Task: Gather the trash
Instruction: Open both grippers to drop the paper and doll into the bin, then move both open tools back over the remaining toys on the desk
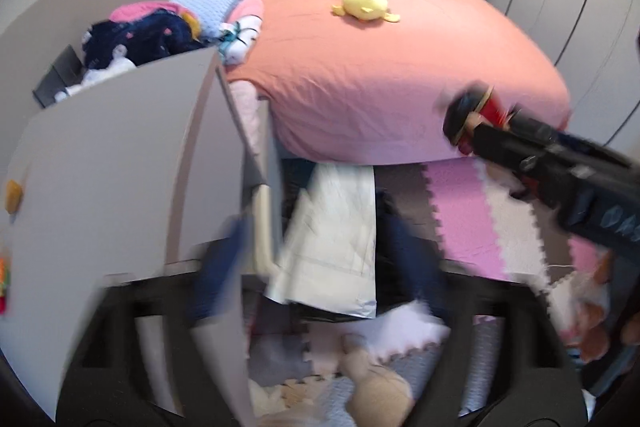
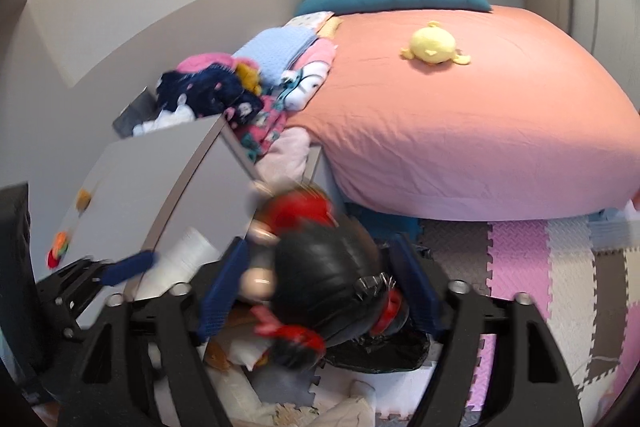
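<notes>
Black and red, a doll-like toy [image 2: 320,267] with a glossy dark head sits between the blue pads of the right claw [image 2: 320,291], just above a black trash bag [image 2: 384,351] lying open on the foam floor mat [image 2: 520,259]. Blur hides whether the pads press on it; the jaws stand fairly wide, so I cannot tell if it is gripped or already let go. From the left wrist view the same toy [image 1: 480,115] shows at the tip of that claw, in front of the bed's corner. The left claw [image 1: 320,267] is spread wide with nothing between its fingers, hovering over a white bag or sheet [image 1: 332,239] on the floor.

To do the drop well, I judge the toy should be centred over the bag's mouth, and the left claw could hold the rim open.

Room is tight: the pale cabinet panel [image 2: 160,179] stands close on the left, the bed [image 2: 480,131] overhangs ahead, and open mat lies to the right.
</notes>
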A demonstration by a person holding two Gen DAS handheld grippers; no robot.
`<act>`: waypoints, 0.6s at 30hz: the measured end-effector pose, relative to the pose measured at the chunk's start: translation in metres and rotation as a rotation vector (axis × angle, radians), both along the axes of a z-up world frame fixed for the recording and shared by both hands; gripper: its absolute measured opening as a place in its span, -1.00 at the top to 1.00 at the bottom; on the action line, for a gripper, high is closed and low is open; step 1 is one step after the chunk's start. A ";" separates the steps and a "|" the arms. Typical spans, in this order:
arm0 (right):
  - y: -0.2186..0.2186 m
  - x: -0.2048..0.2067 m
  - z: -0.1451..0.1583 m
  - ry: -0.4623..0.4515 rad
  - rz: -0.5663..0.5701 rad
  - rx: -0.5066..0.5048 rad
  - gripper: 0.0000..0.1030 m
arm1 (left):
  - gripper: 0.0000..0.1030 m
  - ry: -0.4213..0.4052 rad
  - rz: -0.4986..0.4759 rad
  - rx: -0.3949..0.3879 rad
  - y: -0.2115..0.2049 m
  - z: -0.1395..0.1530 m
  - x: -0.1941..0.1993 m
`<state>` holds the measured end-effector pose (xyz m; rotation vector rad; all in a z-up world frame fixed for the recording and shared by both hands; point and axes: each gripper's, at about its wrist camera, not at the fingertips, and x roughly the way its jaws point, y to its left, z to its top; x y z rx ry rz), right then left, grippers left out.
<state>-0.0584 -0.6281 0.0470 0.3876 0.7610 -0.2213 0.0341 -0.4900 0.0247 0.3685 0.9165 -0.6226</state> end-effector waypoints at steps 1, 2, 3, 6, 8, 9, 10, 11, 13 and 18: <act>-0.002 -0.002 0.002 -0.009 -0.014 -0.005 -0.64 | -0.83 -0.018 0.006 0.001 0.001 0.001 0.000; -0.004 -0.003 0.004 -0.017 -0.023 -0.015 -0.66 | -0.83 -0.023 0.011 0.002 0.001 0.001 -0.001; -0.005 -0.003 0.006 -0.021 -0.028 -0.023 -0.66 | -0.83 -0.017 0.018 0.003 0.003 0.000 0.002; -0.008 -0.004 0.009 -0.029 -0.034 -0.030 -0.66 | -0.83 -0.005 0.042 -0.005 0.010 -0.001 0.007; -0.008 -0.004 0.008 -0.030 -0.037 -0.030 -0.66 | -0.83 0.008 0.052 -0.018 0.015 0.000 0.010; -0.008 -0.004 0.008 -0.029 -0.034 -0.029 -0.66 | -0.83 0.015 0.056 -0.026 0.018 0.000 0.011; -0.007 -0.003 0.008 -0.028 -0.034 -0.029 -0.66 | -0.83 0.017 0.059 -0.030 0.019 0.001 0.012; -0.006 -0.003 0.008 -0.026 -0.032 -0.028 -0.66 | -0.83 0.014 0.062 -0.031 0.021 0.001 0.012; -0.004 -0.002 0.007 -0.023 -0.027 -0.029 -0.66 | -0.83 0.010 0.065 -0.031 0.022 0.003 0.010; 0.006 0.000 0.009 -0.023 -0.011 -0.032 -0.66 | -0.83 -0.003 0.076 -0.030 0.028 0.005 0.010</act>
